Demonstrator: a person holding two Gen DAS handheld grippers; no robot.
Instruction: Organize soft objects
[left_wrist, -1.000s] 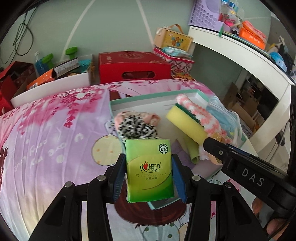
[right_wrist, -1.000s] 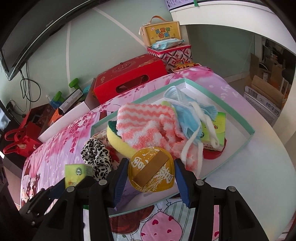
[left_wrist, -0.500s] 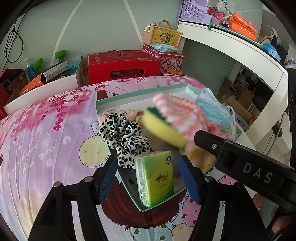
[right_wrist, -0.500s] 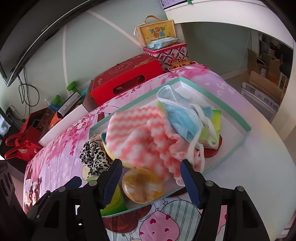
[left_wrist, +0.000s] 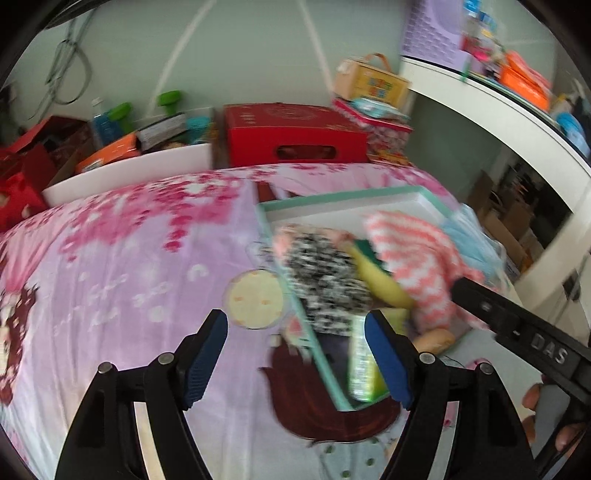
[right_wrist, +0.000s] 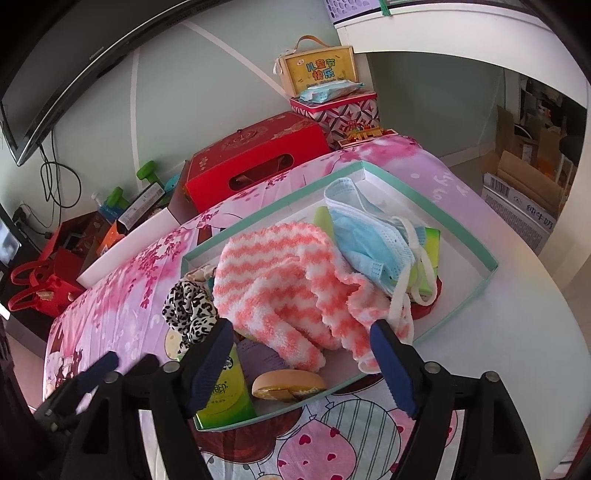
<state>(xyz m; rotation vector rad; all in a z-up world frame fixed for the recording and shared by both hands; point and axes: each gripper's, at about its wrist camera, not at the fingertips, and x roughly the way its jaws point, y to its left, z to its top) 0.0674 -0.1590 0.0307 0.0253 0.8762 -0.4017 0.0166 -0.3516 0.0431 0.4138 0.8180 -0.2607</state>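
The right gripper (right_wrist: 301, 363) is opening, nothing between its fingers (right_wrist: 393, 369); below it, the tray (right_wrist: 458, 236) holds the striped cloth (right_wrist: 273, 284).

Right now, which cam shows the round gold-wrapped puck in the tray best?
Right wrist: the round gold-wrapped puck lies sharp and unblocked at the near edge of the teal-rimmed tray. Left wrist shows only a blurred tan sliver behind a finger.

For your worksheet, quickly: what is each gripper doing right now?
Left gripper: jaws opening, holding nothing.
Right gripper: jaws opening, holding nothing.
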